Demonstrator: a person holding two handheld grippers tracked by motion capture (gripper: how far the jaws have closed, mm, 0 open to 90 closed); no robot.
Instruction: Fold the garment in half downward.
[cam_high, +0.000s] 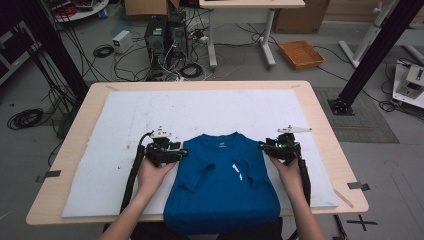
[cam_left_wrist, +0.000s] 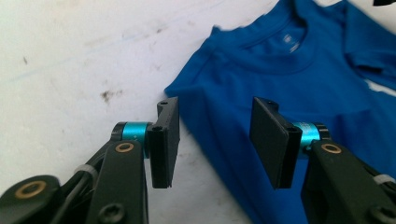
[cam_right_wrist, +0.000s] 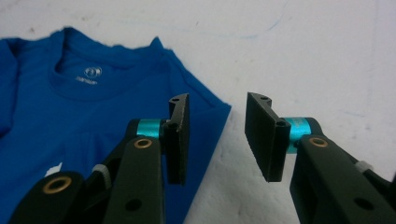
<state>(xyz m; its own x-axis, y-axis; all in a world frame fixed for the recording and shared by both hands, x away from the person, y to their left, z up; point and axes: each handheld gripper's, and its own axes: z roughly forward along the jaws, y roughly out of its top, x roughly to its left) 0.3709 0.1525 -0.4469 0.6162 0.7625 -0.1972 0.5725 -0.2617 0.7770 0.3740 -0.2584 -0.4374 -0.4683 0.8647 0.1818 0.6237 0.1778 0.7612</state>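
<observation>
Dim, even overhead light, soft shadows; high view slightly grainy, gripper views sharp near, blurred far

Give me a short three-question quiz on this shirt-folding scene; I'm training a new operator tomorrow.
1. True or false: the blue T-shirt lies with both sleeves folded in over its body.
2. Which part of the shirt does each gripper stand at? A) the hem B) a shoulder corner C) the collar
3. Are the fingers of the left gripper pressed on cloth, and what lies between them?

Key
1. True; the sleeves lie over the chest.
2. B; the left gripper is at one shoulder corner, the right gripper at the other.
3. No; the left gripper view shows them apart, with the shirt's shoulder edge and the white mat between them.
</observation>
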